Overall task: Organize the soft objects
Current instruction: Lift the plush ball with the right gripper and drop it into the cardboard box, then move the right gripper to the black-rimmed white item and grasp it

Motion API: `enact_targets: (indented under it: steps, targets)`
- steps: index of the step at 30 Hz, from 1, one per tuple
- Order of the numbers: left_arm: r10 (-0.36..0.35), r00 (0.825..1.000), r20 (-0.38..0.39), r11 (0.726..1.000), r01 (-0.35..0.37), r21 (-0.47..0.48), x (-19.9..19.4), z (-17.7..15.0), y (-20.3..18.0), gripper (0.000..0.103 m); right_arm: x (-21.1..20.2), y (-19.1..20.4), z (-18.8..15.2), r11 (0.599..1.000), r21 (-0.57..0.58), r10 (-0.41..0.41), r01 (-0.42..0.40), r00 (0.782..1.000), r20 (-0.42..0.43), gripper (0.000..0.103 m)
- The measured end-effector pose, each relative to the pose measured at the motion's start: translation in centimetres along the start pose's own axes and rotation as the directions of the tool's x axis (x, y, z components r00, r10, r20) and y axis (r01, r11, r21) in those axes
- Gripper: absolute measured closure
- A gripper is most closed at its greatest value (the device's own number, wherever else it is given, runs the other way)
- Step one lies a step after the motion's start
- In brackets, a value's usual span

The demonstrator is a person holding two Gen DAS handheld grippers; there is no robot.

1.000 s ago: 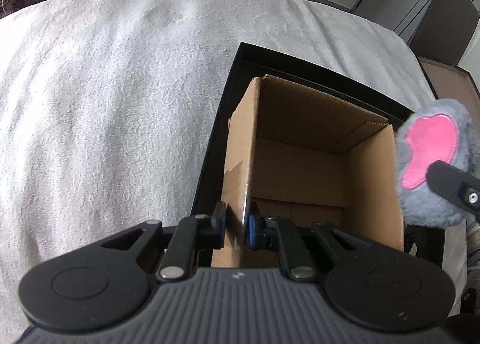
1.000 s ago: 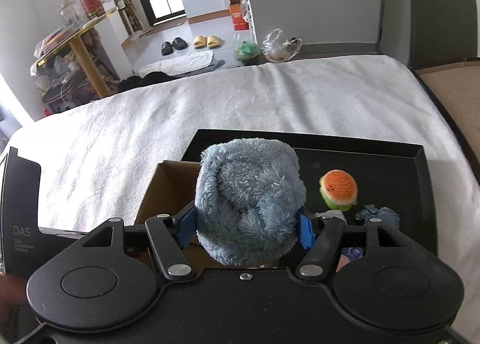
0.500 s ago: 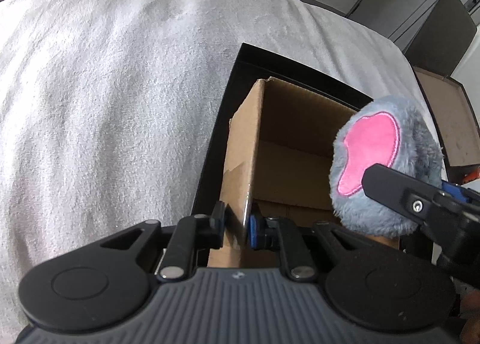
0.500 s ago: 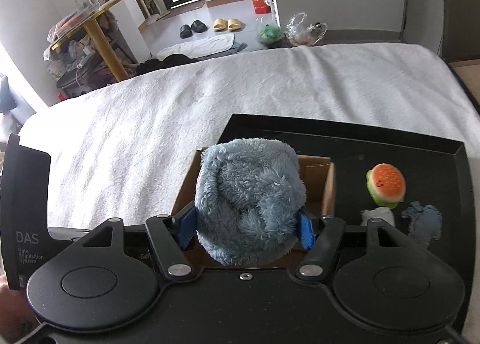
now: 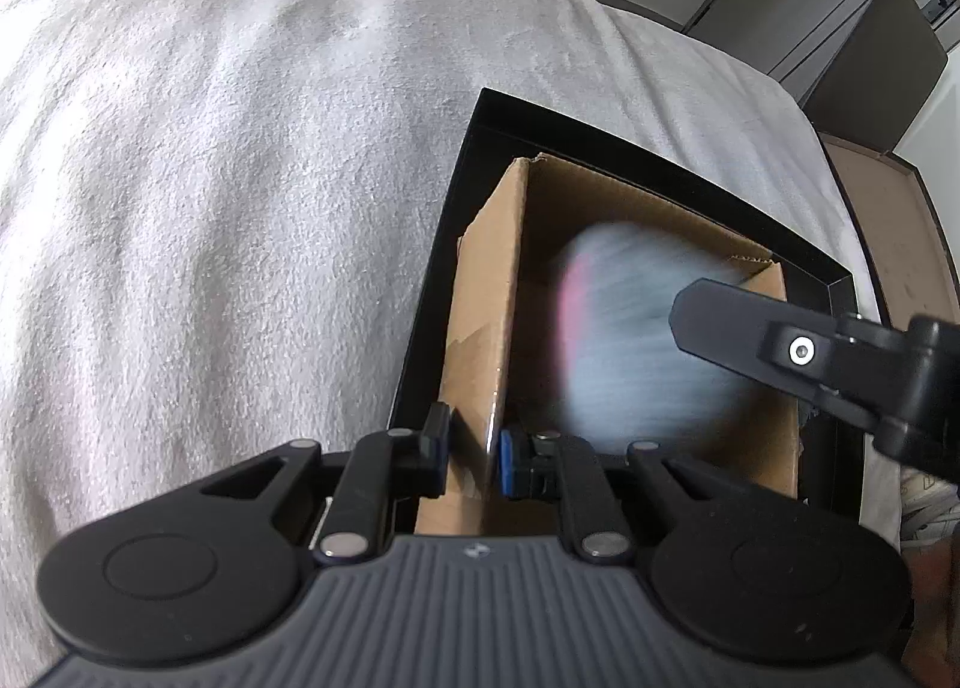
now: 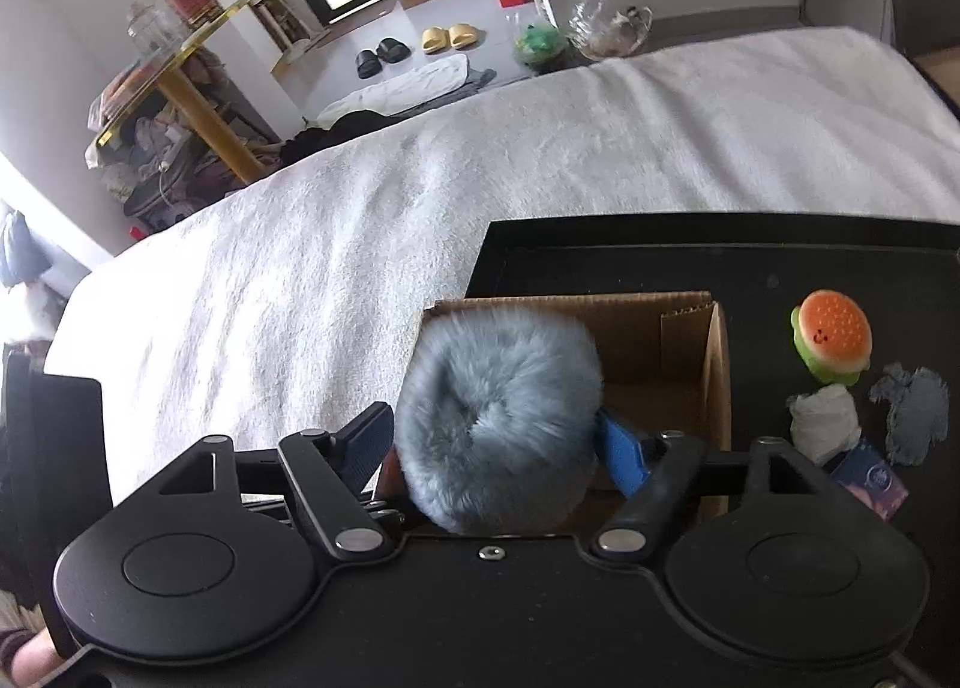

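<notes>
A bed (image 6: 372,268) covered by a white fleece blanket carries a black tray (image 5: 462,244) near its edge. A cardboard box (image 6: 672,340) with its top open stands upright in the tray's near left corner. The grey-blue plush toy (image 6: 498,424) with a pink patch appears blurred in the left wrist view (image 5: 630,340), inside the mouth of the box and below its rim; whether it rests on the box floor cannot be told. The right tongs (image 6: 492,436) sit over the box with the plush between the blue pads; the jaws have just been opening, and a gap shows on each side of the plush, so the pads no longer press it. The left tongs (image 5: 474,448) are narrow, clamped on the near left wall of the box. On the bare tray floor to the right of the box lie a small burger-shaped toy (image 6: 831,337), a white crumpled piece (image 6: 822,424), a grey-blue fuzzy scrap (image 6: 915,412) and a small blue packet (image 6: 870,478), close together.
</notes>
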State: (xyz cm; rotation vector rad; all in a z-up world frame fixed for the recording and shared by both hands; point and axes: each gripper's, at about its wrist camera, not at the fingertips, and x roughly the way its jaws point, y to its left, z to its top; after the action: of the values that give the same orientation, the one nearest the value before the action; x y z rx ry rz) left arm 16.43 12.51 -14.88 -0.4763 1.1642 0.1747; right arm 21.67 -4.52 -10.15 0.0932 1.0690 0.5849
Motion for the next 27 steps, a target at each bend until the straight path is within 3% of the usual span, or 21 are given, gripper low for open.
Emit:
enact_targets:
  steps: [12, 15, 17, 20, 27]
  targets:
    - [0.026, 1.0, -0.013, 1.0, -0.026, -0.011, -0.1, 0.3, -0.4, 0.088, -1.9, -1.8, -1.1, 0.999, 0.031, -0.036, 0.037, 0.999, -0.012, 0.029]
    - [0.045, 0.999, -0.015, 0.999, -0.045, -0.004, -0.3, 0.2, -0.7, 0.078, -2.6, -2.5, -1.5, 0.998, 0.04, -0.043, 0.043, 0.999, -0.006, 0.029]
    - [0.054, 0.998, -0.013, 0.999, -0.054, 0.007, -0.6, 0.0, -1.1, 0.064, -3.2, -2.9, -1.8, 0.998, 0.042, -0.049, 0.049, 0.999, 0.002, 0.029]
    - [0.077, 0.997, -0.009, 0.997, -0.077, 0.01, -0.9, -0.3, -1.5, 0.053, -4.1, -3.7, -2.0, 0.997, 0.045, -0.059, 0.058, 0.998, 0.014, 0.029]
    - [0.124, 0.992, -0.002, 0.992, -0.124, 0.021, -1.3, -1.4, -2.2, 0.039, -5.8, -6.5, -3.1, 0.992, 0.077, -0.098, 0.096, 0.995, 0.03, 0.029]
